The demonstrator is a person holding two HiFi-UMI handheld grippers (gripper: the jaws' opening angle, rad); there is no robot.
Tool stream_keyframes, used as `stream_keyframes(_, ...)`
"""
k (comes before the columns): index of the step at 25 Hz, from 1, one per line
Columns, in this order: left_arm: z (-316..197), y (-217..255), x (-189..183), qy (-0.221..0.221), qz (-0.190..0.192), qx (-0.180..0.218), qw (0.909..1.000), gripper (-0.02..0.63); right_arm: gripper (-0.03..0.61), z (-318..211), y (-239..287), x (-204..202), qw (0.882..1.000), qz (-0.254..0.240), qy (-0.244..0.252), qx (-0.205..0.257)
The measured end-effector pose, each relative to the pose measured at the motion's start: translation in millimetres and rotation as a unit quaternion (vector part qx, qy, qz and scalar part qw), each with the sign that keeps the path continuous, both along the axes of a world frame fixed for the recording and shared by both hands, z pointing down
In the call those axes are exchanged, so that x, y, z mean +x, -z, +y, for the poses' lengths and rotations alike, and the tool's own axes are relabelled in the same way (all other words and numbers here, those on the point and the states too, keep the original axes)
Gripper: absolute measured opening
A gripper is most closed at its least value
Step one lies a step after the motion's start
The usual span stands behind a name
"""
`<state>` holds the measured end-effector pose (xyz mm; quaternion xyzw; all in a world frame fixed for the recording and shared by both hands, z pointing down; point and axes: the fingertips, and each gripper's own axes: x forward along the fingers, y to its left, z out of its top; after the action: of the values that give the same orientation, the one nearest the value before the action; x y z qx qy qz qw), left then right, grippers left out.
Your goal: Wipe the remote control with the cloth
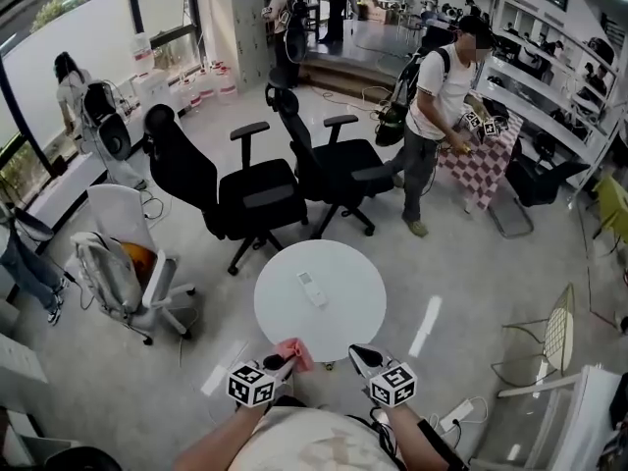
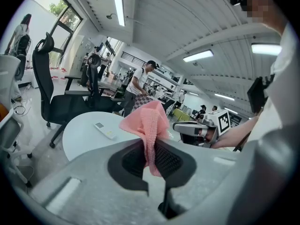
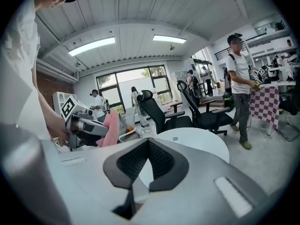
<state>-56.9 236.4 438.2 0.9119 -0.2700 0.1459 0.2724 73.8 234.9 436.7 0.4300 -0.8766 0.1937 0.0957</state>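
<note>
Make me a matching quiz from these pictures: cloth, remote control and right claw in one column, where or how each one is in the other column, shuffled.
Column one:
1. cloth
2. remote control
3. right claw

Column two:
A. shut, nothing in it
B. pinched in the left claw
C. lying on the round white table

Pairs: 1-B, 2-C, 3-A

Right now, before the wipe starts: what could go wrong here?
1. The remote lies loose on the table. The right tool is shut and empty by the near edge, so a wipe may just slide the unbraced remote.
2. The left tool pinches only a narrow fold of the cloth. Dragging could pull it free or let the tool tips scrape the remote.
</note>
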Motion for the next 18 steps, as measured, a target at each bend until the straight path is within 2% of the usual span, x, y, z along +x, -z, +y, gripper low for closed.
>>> stream_keyframes(6, -28, -11, 5, -0.013, 0.003, -0.020, 0.9997, 0.021, 0.008, -27, -7, -2, 1.000, 0.004, -0.007, -0.016)
stream_keyframes(18, -129, -32, -4, -0.062, 0.004, -0.042, 0.9972, 0.021, 0.008, -117, -32, -16, 0.998, 0.023, -0.042, -0.050)
